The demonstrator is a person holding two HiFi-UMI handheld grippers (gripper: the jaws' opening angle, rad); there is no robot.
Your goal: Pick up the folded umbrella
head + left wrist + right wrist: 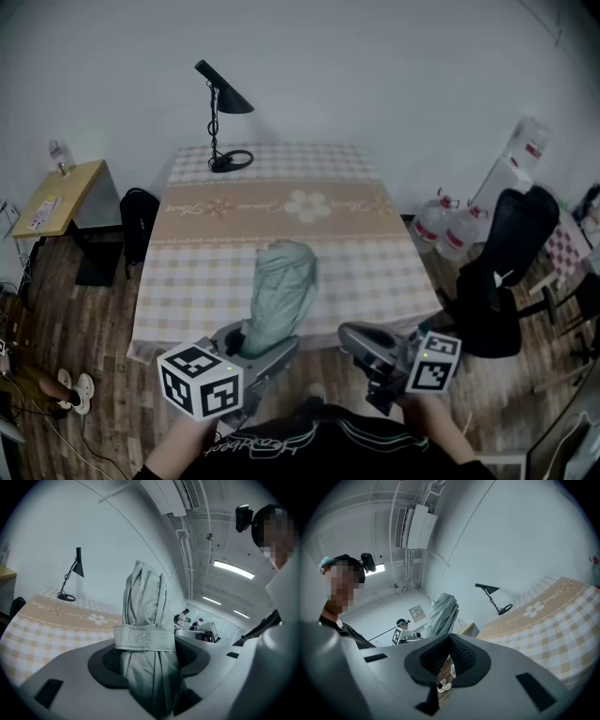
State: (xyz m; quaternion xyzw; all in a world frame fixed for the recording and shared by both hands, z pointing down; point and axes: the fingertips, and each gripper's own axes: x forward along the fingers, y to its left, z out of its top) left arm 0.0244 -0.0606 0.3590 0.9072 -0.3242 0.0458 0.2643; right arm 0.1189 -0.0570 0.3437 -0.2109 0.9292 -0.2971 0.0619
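Observation:
The folded umbrella (281, 291) is a pale grey-green bundle bound by a strap. It stands up and tilts away over the near edge of the checked table (375, 262). My left gripper (261, 354) is shut on its lower end. In the left gripper view the umbrella (145, 602) rises between the dark pads (108, 660), with the strap just above them, and my left gripper (145, 658) clamps it from both sides. My right gripper (361, 342) hovers off the table's near edge to the right, shut and holding nothing. From my right gripper (449, 641) the umbrella (443, 613) shows to the left.
A black desk lamp (225, 103) stands at the table's far edge. A black office chair (506, 272) and water bottles (450, 225) are to the right. A small wooden side table (66, 192) and a black bag (139, 220) are to the left.

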